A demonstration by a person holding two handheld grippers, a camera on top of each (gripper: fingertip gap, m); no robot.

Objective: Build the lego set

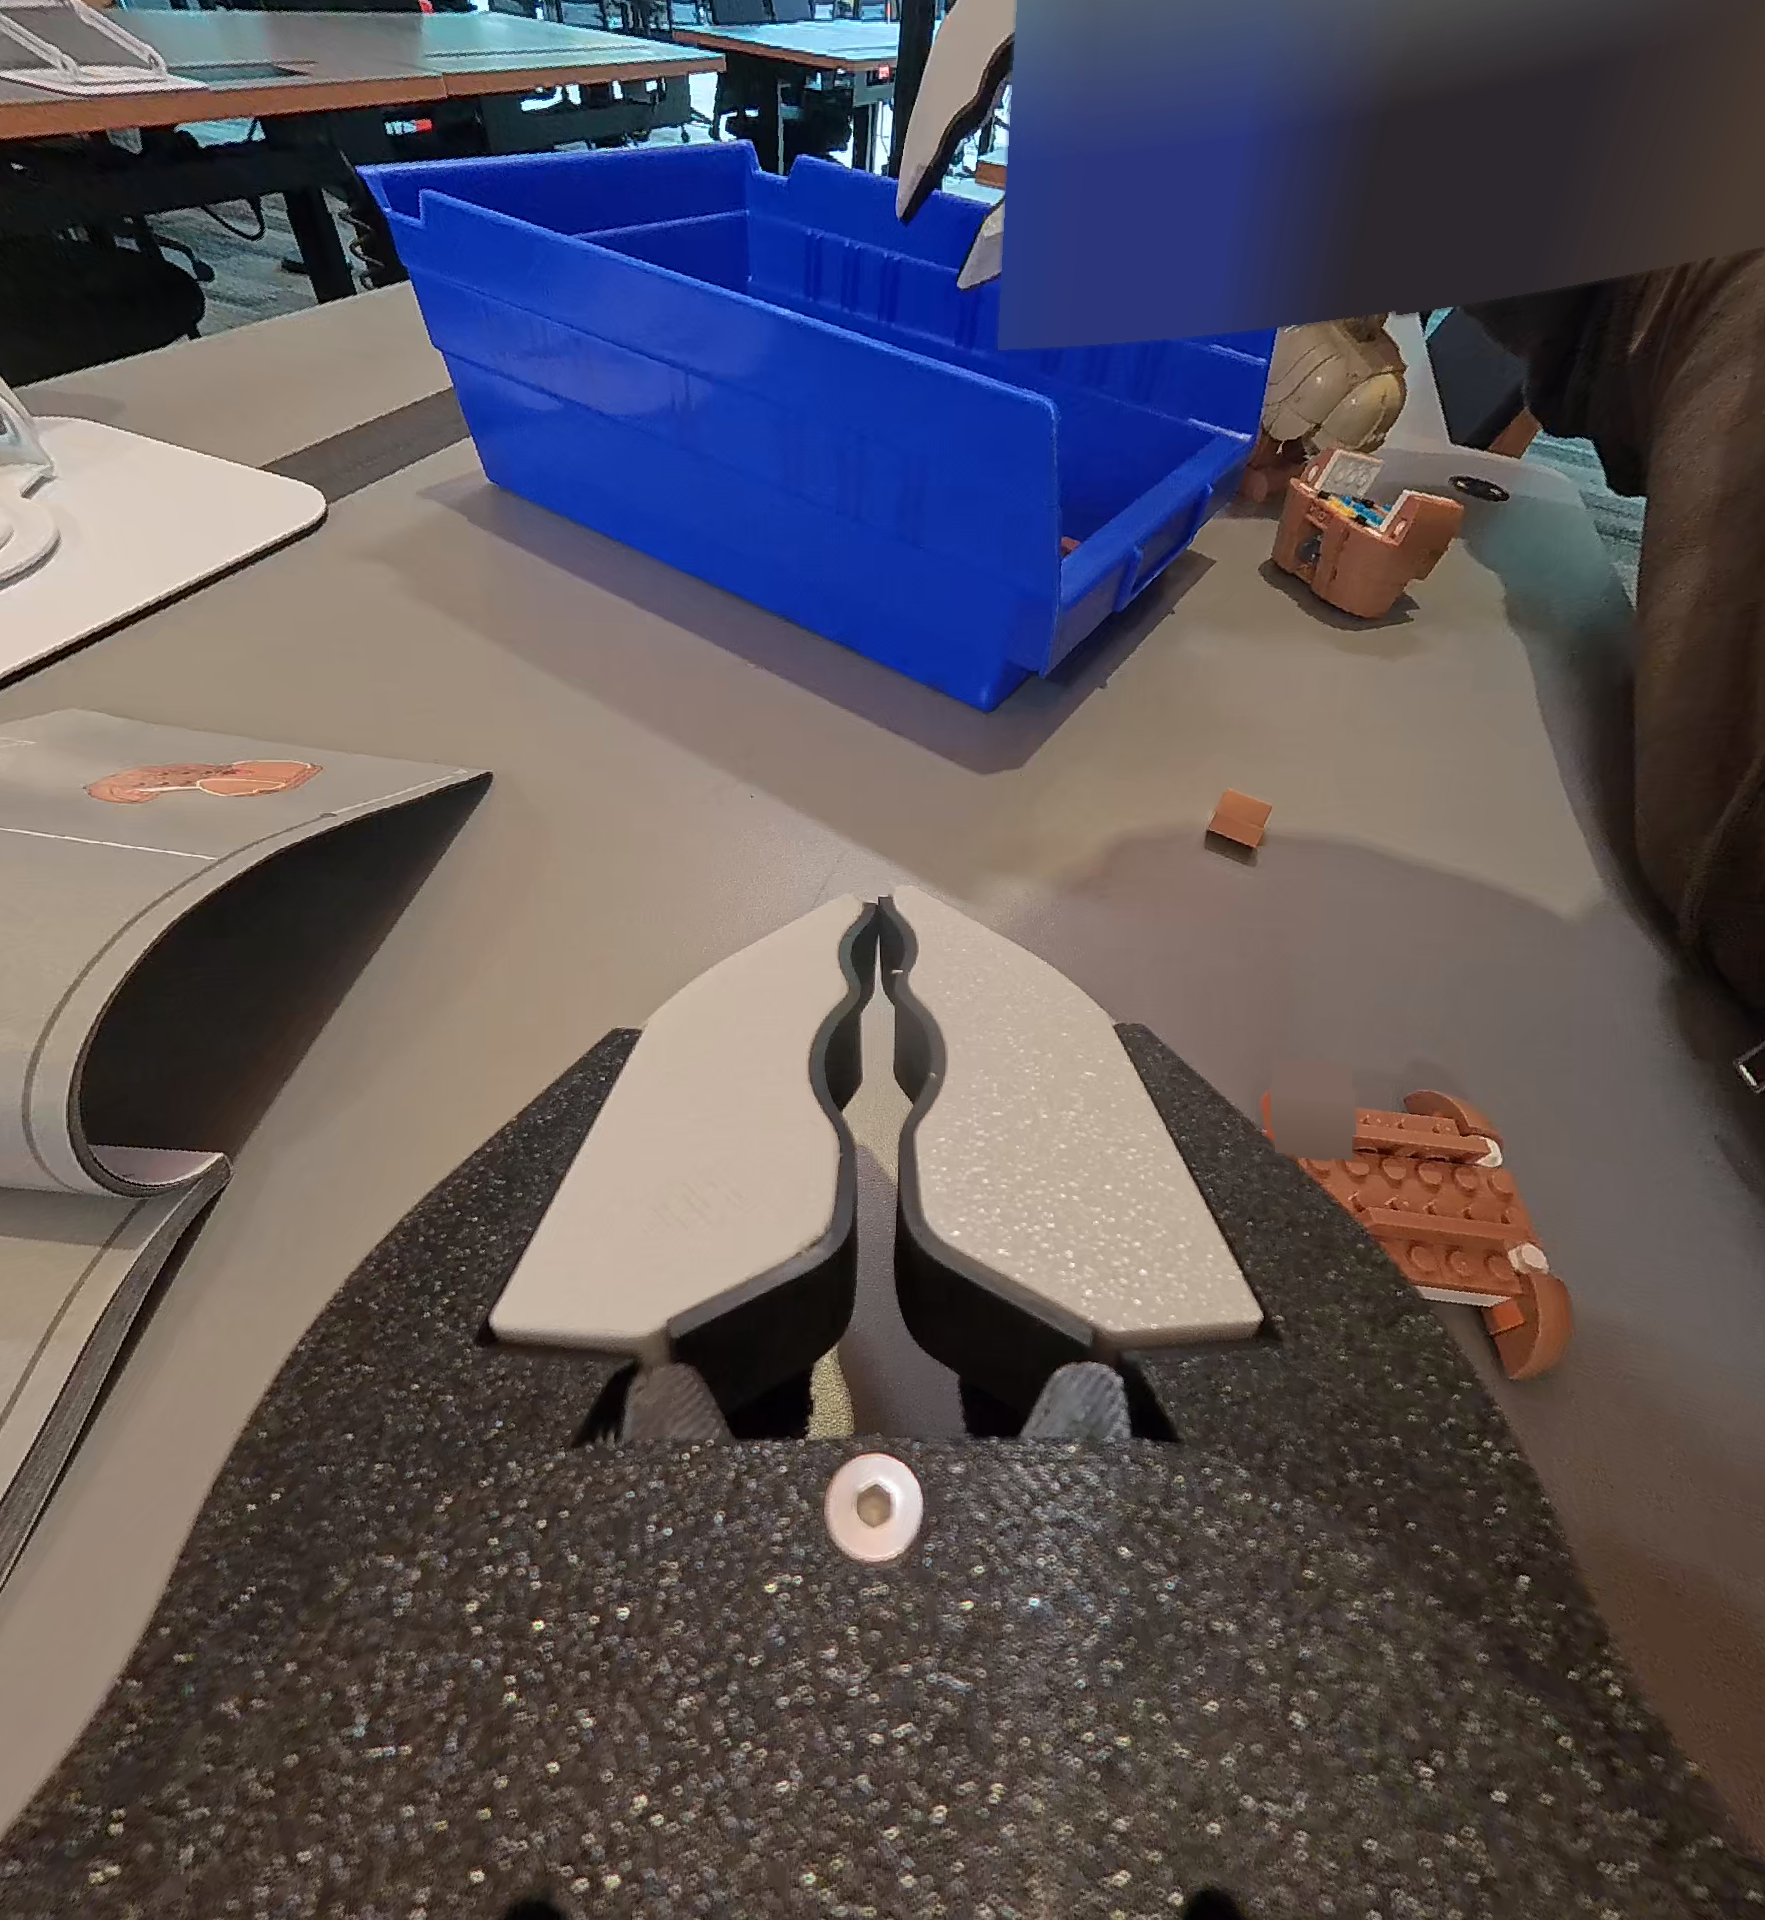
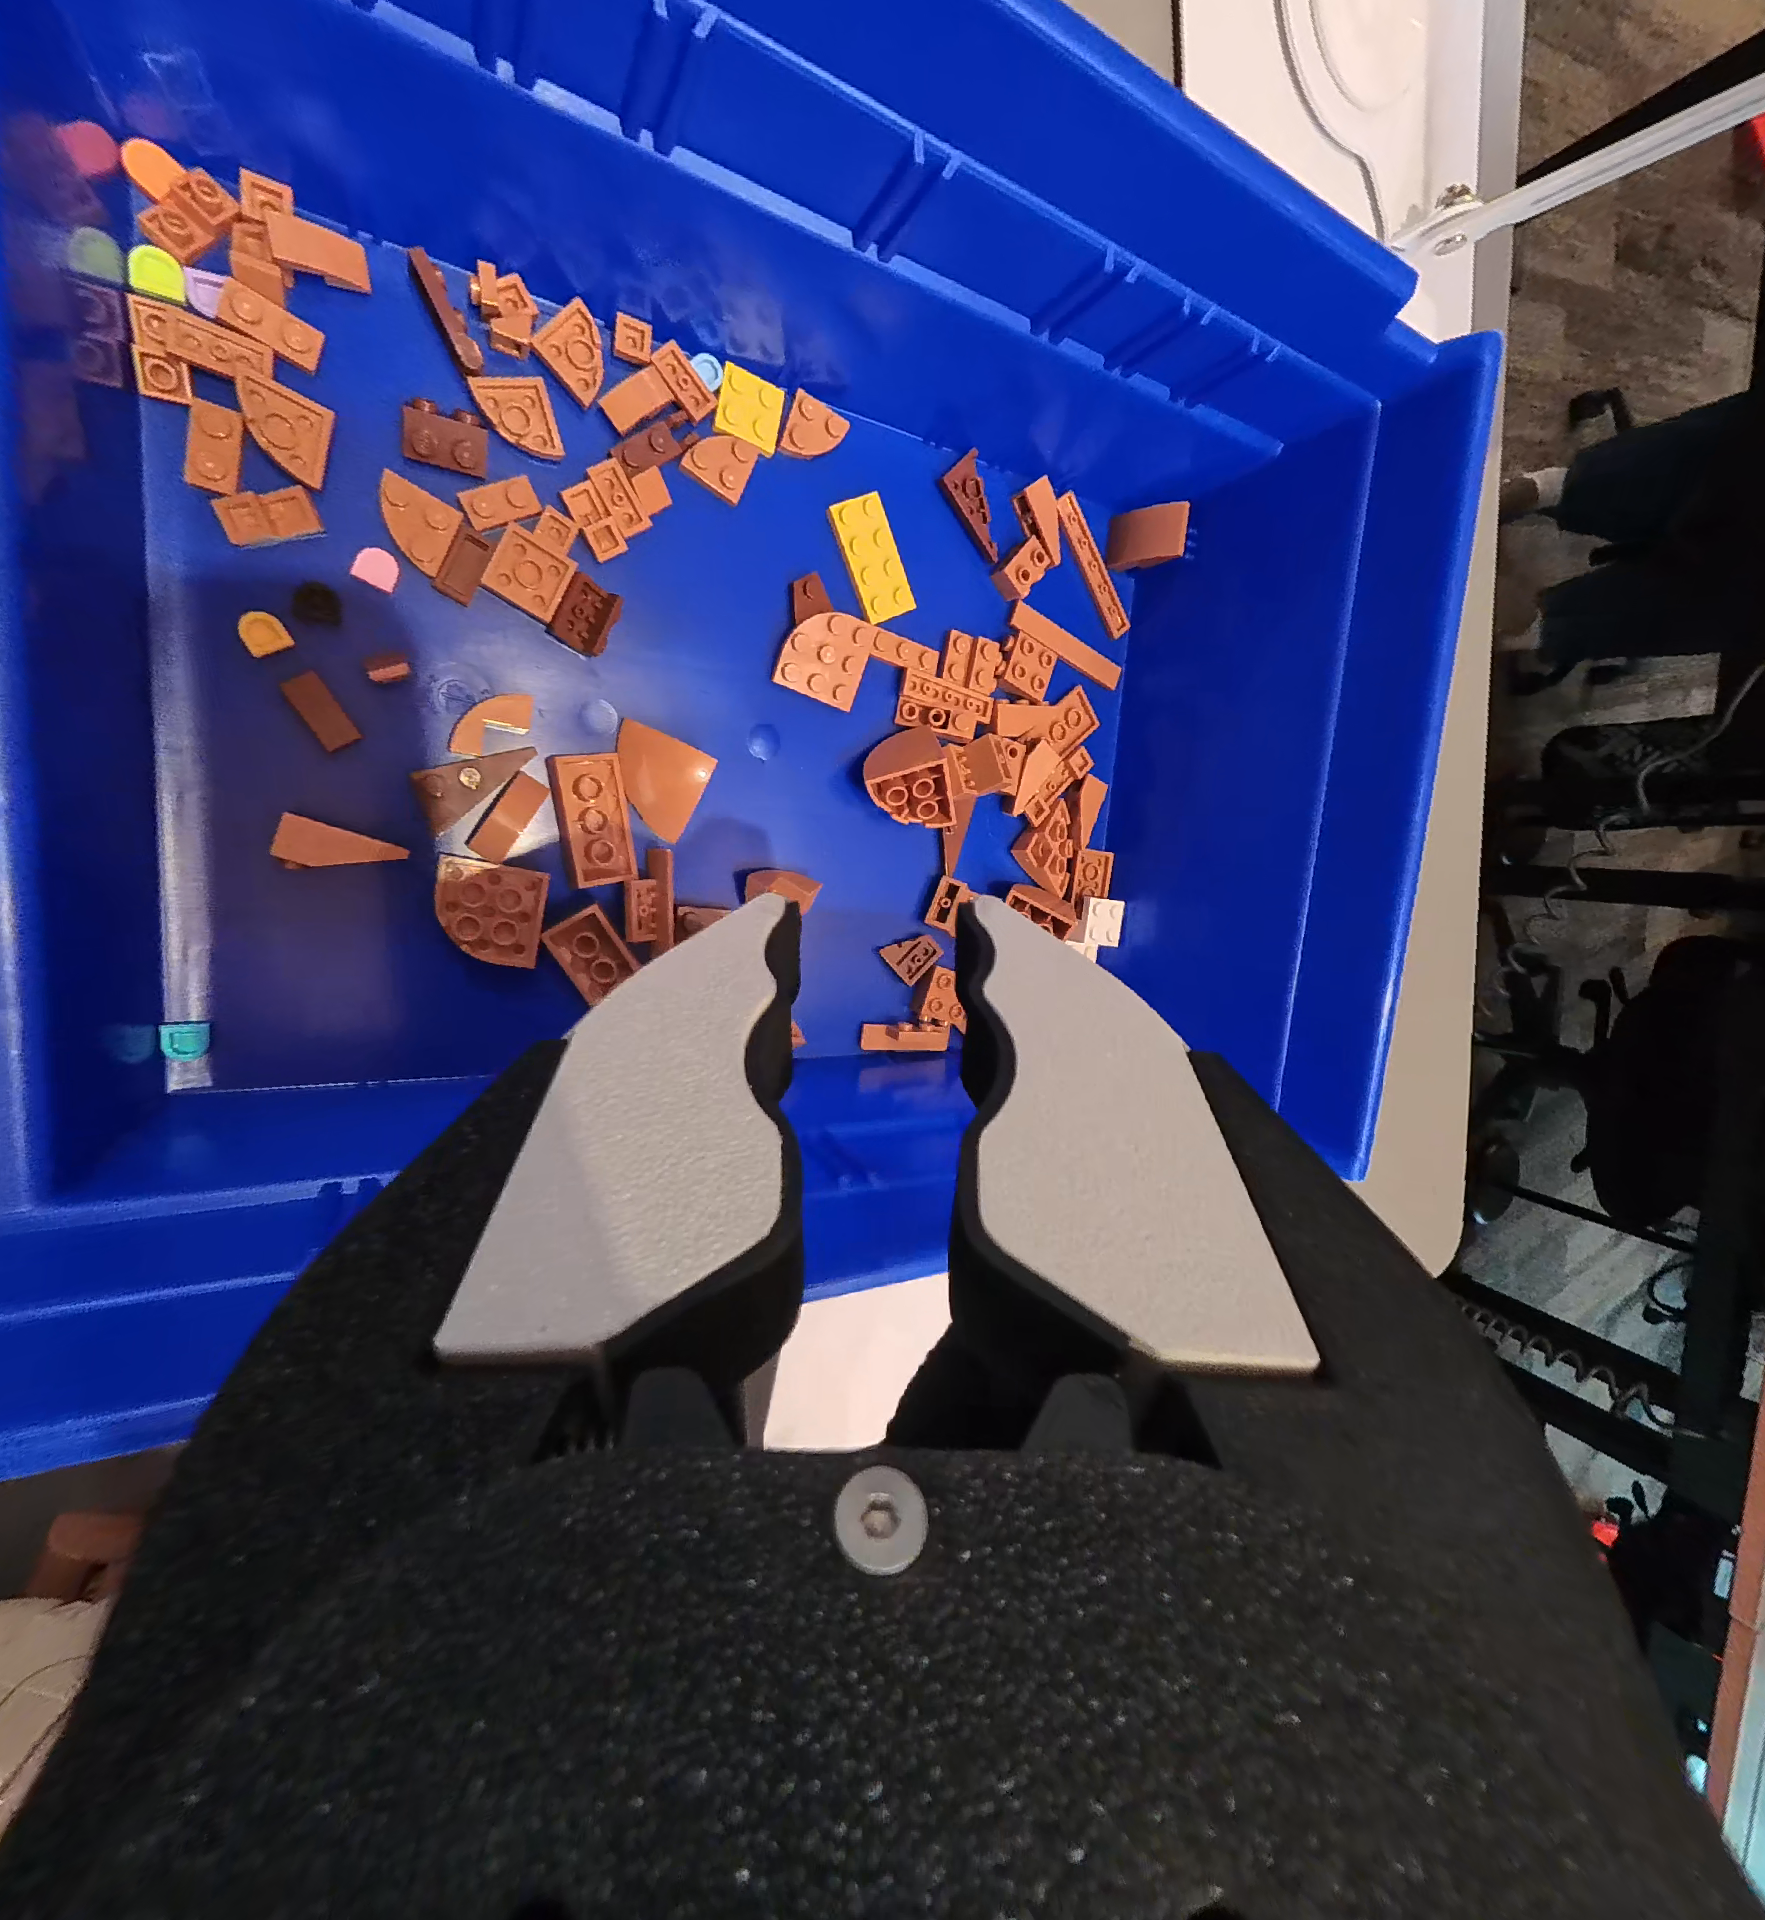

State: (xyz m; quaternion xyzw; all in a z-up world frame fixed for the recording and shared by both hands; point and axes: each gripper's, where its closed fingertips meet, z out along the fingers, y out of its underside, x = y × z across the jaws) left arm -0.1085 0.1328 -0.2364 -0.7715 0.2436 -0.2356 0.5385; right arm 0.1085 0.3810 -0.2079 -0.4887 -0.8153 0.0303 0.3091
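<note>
Blue bin point(image 2: 1273, 727) sits under my right gripper point(image 2: 878, 914), whose fingers hang apart and empty above the loose brown pieces point(image 2: 1013, 748) heaped at the bin's right end, ahead and slightly right of the tips. My left gripper point(image 1: 883, 914) is pinched closed on nothing, low over the grey surface point(image 1: 649, 727), with a partly built brown assembly point(image 1: 1429, 1216) just to its right. The bin's wall could crowd a reach toward that heap.

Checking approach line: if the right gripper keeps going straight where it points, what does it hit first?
Likely the bare floor of the blue bin, between the loose brown pieces. The right gripper hangs over the bin with open, empty jaws; a small brown plate lies just right of that line. Depth is unclear.
</note>
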